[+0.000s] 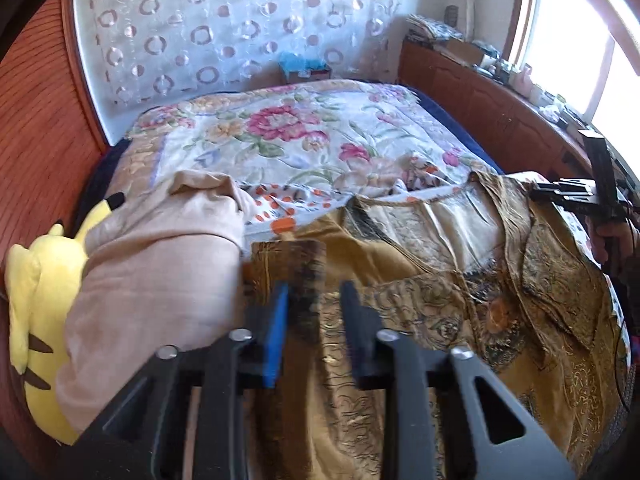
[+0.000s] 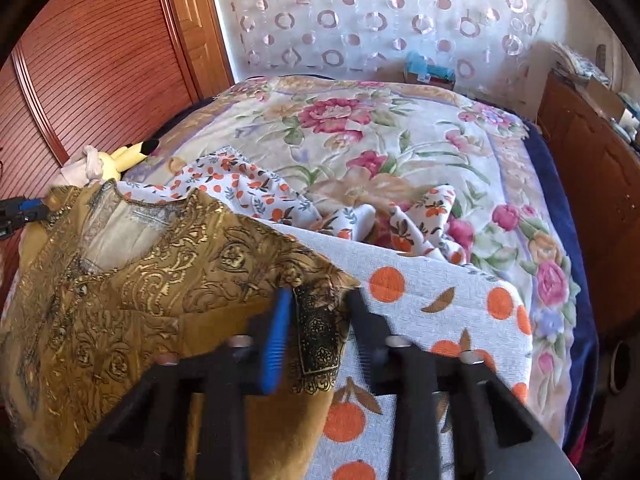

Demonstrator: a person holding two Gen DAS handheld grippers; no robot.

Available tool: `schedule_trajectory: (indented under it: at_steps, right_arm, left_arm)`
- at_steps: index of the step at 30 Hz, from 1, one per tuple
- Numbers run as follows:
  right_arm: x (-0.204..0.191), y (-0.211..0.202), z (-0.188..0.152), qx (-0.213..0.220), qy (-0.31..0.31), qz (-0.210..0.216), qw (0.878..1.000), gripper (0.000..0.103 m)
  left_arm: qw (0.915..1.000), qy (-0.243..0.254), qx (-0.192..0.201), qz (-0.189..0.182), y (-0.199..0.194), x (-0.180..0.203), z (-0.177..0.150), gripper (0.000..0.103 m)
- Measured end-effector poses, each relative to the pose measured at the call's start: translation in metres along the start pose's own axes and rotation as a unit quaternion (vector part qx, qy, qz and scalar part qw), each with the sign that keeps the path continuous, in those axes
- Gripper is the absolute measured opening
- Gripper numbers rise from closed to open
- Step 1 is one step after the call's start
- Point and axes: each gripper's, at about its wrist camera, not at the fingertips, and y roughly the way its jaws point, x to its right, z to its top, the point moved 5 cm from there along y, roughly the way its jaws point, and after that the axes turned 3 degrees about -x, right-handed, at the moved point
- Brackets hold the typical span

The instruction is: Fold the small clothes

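Observation:
A small gold brocade top [image 1: 460, 280] with dark trim lies spread on the bed, neckline toward the far side; it also shows in the right wrist view [image 2: 132, 280]. My left gripper [image 1: 314, 296] has its jaws open around the top's left sleeve [image 1: 288, 258]. My right gripper [image 2: 320, 304] has its jaws open around the right sleeve's dark cuff [image 2: 320, 336]. The right gripper also shows at the right edge of the left wrist view [image 1: 568, 194], and the left gripper at the left edge of the right wrist view [image 2: 24, 210].
A white cloth with orange fruit print [image 2: 440, 300] lies under the top. A beige garment [image 1: 160, 280] and a yellow plush toy [image 1: 36, 300] sit at the left. The floral bedspread [image 1: 300, 132] stretches beyond. A wooden cabinet [image 1: 480, 96] stands right.

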Motion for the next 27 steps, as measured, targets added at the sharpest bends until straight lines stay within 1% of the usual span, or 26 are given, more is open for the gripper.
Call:
schedule_trajectory:
  at_steps: [1,2,3,5,8,12,15,17,20,23,27]
  right_arm:
    - [0.0,0.001,0.0,-0.002,-0.001,0.005,1.0,0.009]
    - [-0.001,0.002,0.001,-0.001,-0.004,0.007,1.0,0.007]
    - [-0.002,0.0,-0.001,0.002,-0.007,0.003,1.0,0.006]
    - [-0.005,-0.008,-0.003,0.011,-0.01,0.0,1.0,0.005]
    - [-0.007,-0.028,-0.006,0.037,-0.007,0.0,0.999,0.004]
    - [-0.02,-0.069,-0.012,0.08,-0.009,0.0,0.997,0.004]
    - [-0.032,-0.1,-0.025,0.103,-0.016,0.0,0.995,0.004]
    - [-0.044,-0.118,-0.038,0.112,-0.021,0.001,0.994,0.004]
    - [-0.057,-0.147,-0.068,0.124,-0.023,0.001,0.992,0.004]
    - [-0.067,-0.173,-0.102,0.132,-0.026,-0.001,0.991,0.004]
    - [-0.081,-0.205,-0.155,0.138,-0.025,0.001,0.99,0.004]
  left_arm:
    - [1.0,0.003,-0.003,0.0,0.001,0.001,-0.001,0.01]
    - [1.0,0.007,-0.004,0.004,0.0,0.002,-0.002,0.01]
    - [0.9999,0.009,-0.003,0.006,-0.001,0.002,-0.001,0.007]
    - [1.0,0.008,0.004,0.003,-0.008,0.004,-0.001,0.005]
    - [0.9994,0.006,0.033,-0.003,-0.033,0.007,0.002,0.004]
    - [0.9978,0.011,0.065,-0.007,-0.071,0.016,0.0,0.003]
    - [0.9961,0.015,0.086,-0.012,-0.099,0.025,-0.009,0.003]
    - [0.9948,0.015,0.099,-0.017,-0.116,0.031,-0.019,0.003]
    - [0.993,0.013,0.115,-0.022,-0.14,0.036,-0.038,0.003]
    - [0.9907,0.008,0.133,-0.028,-0.166,0.042,-0.07,0.003]
    - [0.989,-0.003,0.143,-0.036,-0.183,0.046,-0.113,0.003]
